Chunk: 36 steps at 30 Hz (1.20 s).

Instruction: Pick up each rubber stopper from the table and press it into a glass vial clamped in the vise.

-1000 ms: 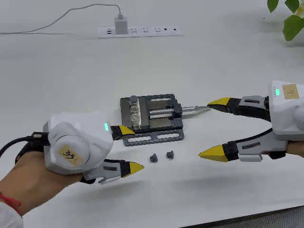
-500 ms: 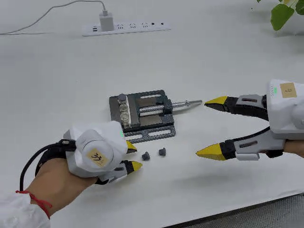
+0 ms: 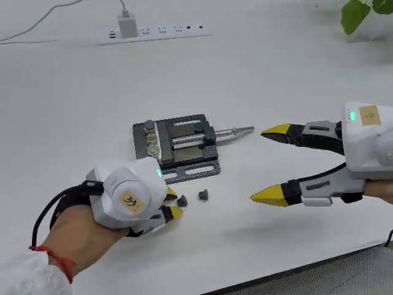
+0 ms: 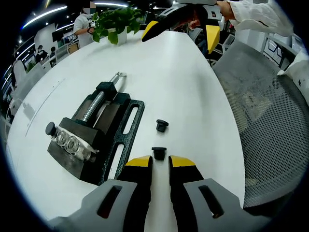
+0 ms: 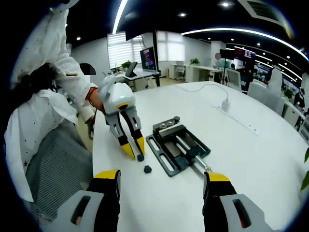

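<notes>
A black vise (image 3: 195,161) lies mid-table and clamps a row of glass vials (image 3: 151,144). The far vial carries a dark stopper (image 3: 149,125). Two loose rubber stoppers lie in front of the vise: the near stopper (image 3: 182,200) and the other stopper (image 3: 203,195). My left gripper (image 3: 174,202) is low over the table, its jaws a narrow gap apart. In the left gripper view the near stopper (image 4: 159,152) sits just ahead of the left gripper's (image 4: 160,162) yellow tips. My right gripper (image 3: 269,163) hovers wide open to the right of the vise screw, holding nothing.
A white power strip (image 3: 153,32) with a charger (image 3: 128,26) lies at the far edge, and plant leaves (image 3: 353,12) hang at the top right. The table's front edge runs close below the grippers, with a mesh chair (image 3: 344,276) beyond it.
My left gripper has moved right up to the near stopper and its jaws have narrowed. The right gripper has barely moved. The head camera has shifted.
</notes>
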{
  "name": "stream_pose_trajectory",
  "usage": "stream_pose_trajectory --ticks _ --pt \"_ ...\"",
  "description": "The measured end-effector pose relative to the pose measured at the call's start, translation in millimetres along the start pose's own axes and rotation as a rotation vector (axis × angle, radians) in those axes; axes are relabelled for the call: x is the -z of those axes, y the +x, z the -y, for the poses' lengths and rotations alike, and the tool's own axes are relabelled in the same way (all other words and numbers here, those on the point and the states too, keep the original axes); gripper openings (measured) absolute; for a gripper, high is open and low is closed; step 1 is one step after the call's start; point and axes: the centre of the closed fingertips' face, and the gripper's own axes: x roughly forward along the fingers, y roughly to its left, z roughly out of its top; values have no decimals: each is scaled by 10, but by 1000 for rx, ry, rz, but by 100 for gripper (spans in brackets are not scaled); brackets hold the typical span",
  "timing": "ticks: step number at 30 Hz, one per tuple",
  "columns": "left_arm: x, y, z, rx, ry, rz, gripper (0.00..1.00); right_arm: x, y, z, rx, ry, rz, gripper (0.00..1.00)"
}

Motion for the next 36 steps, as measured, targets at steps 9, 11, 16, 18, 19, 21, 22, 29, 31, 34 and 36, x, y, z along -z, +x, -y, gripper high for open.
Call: stream_pose_trajectory --ticks 9,11,16,18,19,21,22,29,31,34,36 --pt "-24 8 -9 -2 0 9 5 -13 -18 11 7 1 0 67" --pt "-22 6 -15 -3 3 10 5 -17 -16 7 6 2 0 66" --pt "-14 -2 -15 -2 0 13 4 -26 -7 -8 2 2 -5 66" --pt "-12 -3 -17 -1 -2 14 4 -42 -3 -14 1 2 -3 66" --pt "-12 -4 -17 -1 -4 15 4 -46 -1 -17 0 0 -4 66" --pt "-10 -7 -12 2 -6 16 4 -66 2 -24 -2 -3 -6 66" --pt "-14 -16 -3 7 -12 20 4 -89 -1 -29 -3 -3 -4 66" --pt "-228 -226 -3 7 -56 110 3 -255 -7 -64 -21 -11 16 63" --pt "-324 -345 -8 -1 -50 139 3 -346 -7 -93 -32 -17 26 61" --pt "-480 -522 -29 -17 -46 189 3 -489 0 -137 -53 -26 41 58" --pt "-599 -650 -42 -28 -47 224 3 -591 13 -166 -63 -40 49 56"
